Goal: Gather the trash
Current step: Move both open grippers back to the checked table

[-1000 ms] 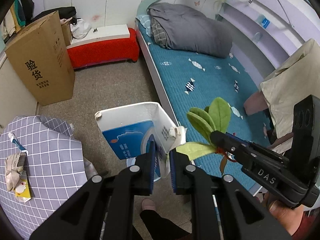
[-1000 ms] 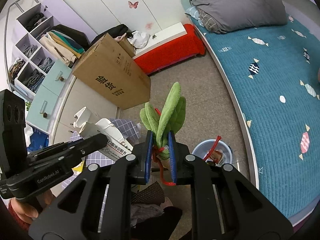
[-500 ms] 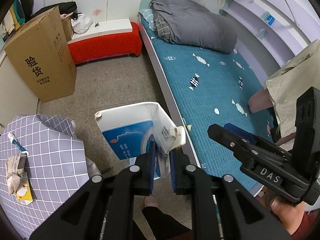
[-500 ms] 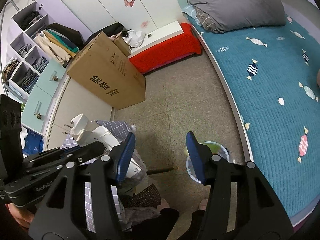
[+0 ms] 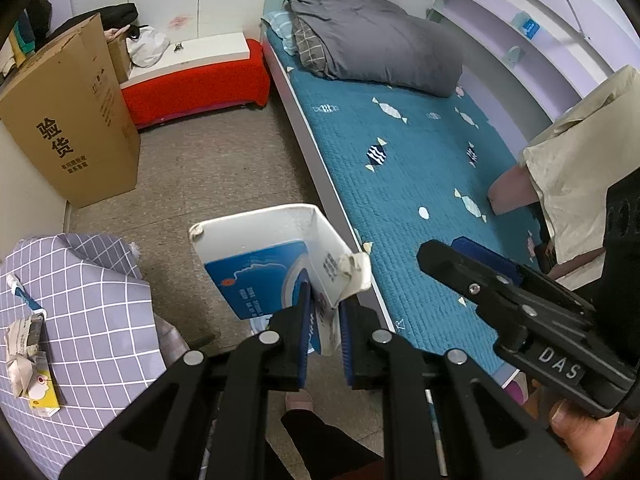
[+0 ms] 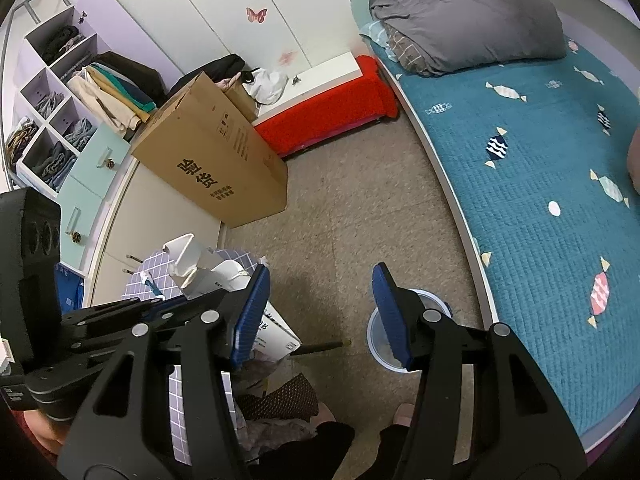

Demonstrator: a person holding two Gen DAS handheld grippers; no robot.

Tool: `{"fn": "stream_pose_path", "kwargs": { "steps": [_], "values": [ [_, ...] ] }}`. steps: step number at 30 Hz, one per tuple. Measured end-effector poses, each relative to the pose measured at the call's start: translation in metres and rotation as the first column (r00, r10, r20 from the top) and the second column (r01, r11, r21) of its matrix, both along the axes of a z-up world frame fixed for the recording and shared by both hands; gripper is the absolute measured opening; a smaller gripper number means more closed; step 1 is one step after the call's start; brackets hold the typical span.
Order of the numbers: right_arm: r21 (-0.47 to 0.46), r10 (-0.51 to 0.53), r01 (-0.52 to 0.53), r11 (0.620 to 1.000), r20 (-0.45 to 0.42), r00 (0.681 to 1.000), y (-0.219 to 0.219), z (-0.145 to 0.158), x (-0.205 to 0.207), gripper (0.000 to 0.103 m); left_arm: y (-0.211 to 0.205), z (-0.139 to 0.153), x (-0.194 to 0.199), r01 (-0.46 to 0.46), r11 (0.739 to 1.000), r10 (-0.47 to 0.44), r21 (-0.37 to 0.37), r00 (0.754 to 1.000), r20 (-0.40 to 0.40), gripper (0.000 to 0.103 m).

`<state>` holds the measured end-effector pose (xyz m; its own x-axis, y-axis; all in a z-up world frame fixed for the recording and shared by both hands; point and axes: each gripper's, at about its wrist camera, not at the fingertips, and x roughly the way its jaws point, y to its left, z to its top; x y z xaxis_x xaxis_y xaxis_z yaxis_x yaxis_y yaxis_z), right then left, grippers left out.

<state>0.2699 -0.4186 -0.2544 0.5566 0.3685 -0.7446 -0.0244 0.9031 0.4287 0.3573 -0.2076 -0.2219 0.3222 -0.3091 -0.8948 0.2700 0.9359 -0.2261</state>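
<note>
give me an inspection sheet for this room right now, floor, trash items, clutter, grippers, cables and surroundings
Surface: speckled floor, bare in the middle.
Job's things: white-and-blue carton held; bin on the floor beside the bed.
Clutter: crumpled paper and yellow packet on the checked cloth.
Grippers: left gripper shut on the carton; right gripper open, empty, over the bin.
Cables: nothing seen.
Surroundings: cardboard box, red bench, bed.
</note>
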Motion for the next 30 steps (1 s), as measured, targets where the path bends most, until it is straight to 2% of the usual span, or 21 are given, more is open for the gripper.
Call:
{"fn": "stream_pose_path", "kwargs": {
  "steps": [8,12,14,15,16,30],
  "values": [
    [-0.003,-0.039,0.039,0.999,0.042,0.998,-0.012,0.011,-0.01,0.053,-0.013,0.002,-0.002,0.043,0.999,-0.043,-0.017,0.999,0.021,0.014],
    [0.0,-0.072,0.072,0.997,0.064,0.995,-0.022,0.015,-0.015,0.054,-0.017,0.005,-0.003,0.045,0.999,-0.044,-0.026,0.998,0.039,0.019],
    [0.001,-0.082,0.082,0.997,0.064,0.995,-0.026,0.015,-0.016,0.054,-0.016,0.004,-0.002,0.027,0.999,-0.026,-0.022,0.999,0.038,0.036],
    [0.001,-0.084,0.084,0.996,0.063,0.995,-0.026,0.015,-0.017,0.054,-0.015,0.004,-0.002,0.016,1.0,-0.015,-0.017,0.999,0.042,0.056],
    [0.003,-0.084,0.084,0.996,0.06,0.995,-0.026,0.015,-0.018,0.054,-0.014,0.005,-0.002,-0.001,1.0,0.002,-0.017,0.999,0.054,0.065],
    [0.001,-0.042,0.042,0.999,0.058,0.997,-0.017,0.016,-0.021,0.055,-0.002,0.014,-0.012,-0.053,0.998,0.054,-0.017,0.995,0.082,0.068]
  ]
}}
